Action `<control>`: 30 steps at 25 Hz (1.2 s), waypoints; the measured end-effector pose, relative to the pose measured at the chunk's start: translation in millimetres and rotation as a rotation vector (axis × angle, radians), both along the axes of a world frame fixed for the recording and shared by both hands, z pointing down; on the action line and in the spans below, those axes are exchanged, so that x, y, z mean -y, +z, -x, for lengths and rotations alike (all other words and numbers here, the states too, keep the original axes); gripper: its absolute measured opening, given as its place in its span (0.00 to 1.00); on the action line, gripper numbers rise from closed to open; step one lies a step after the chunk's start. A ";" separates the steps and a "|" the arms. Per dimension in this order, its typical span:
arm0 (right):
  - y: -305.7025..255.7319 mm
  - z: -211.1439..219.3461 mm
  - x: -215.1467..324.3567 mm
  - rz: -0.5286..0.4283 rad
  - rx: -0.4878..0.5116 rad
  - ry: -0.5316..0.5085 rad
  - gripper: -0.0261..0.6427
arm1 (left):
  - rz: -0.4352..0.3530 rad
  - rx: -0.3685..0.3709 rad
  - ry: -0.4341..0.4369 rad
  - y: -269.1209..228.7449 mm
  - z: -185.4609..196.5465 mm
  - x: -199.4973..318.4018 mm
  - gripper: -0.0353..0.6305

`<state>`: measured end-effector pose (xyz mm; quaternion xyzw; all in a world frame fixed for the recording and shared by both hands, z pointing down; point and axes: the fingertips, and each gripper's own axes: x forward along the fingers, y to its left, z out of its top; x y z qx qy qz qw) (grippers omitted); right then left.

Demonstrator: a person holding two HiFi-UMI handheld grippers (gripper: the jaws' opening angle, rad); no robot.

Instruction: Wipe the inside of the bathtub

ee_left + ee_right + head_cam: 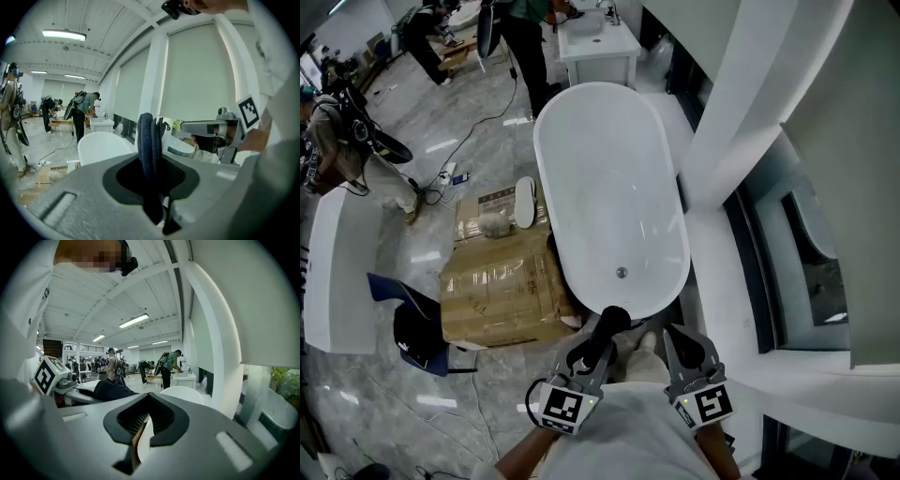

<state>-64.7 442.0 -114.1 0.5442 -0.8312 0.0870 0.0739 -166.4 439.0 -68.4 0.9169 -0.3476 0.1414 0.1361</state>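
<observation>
Left tool [602, 336] clamped on dark cloth [612, 321], right tool [668, 336] closed empty, white bathtub [609, 178], marble floor [478, 150].

Grey left tongs [602, 336], grey right tongs [672, 336] (black-and-white marker cubes [563, 407]), white shirt [628, 439]

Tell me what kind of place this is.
Probably a large showroom or workshop hall, not a home: a freestanding bathtub stands on open stone floor beside a cardboard box, with other people working behind.

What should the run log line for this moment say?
stage: wiping not begun | left gripper: shut on dark cloth | right gripper: shut, empty | bathtub: neither gripper inside
</observation>
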 end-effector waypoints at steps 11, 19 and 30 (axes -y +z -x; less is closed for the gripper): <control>19.1 3.0 -26.2 0.033 0.010 -0.001 0.04 | 0.032 -0.039 -0.007 9.6 -8.7 -19.1 0.18; 13.6 -52.8 -18.3 0.004 0.095 0.034 0.05 | -0.044 0.011 0.014 -5.7 -62.2 -19.9 0.18; 15.7 -144.8 -16.2 -0.036 0.092 0.104 0.05 | -0.067 0.046 0.084 4.3 -138.7 -19.0 0.18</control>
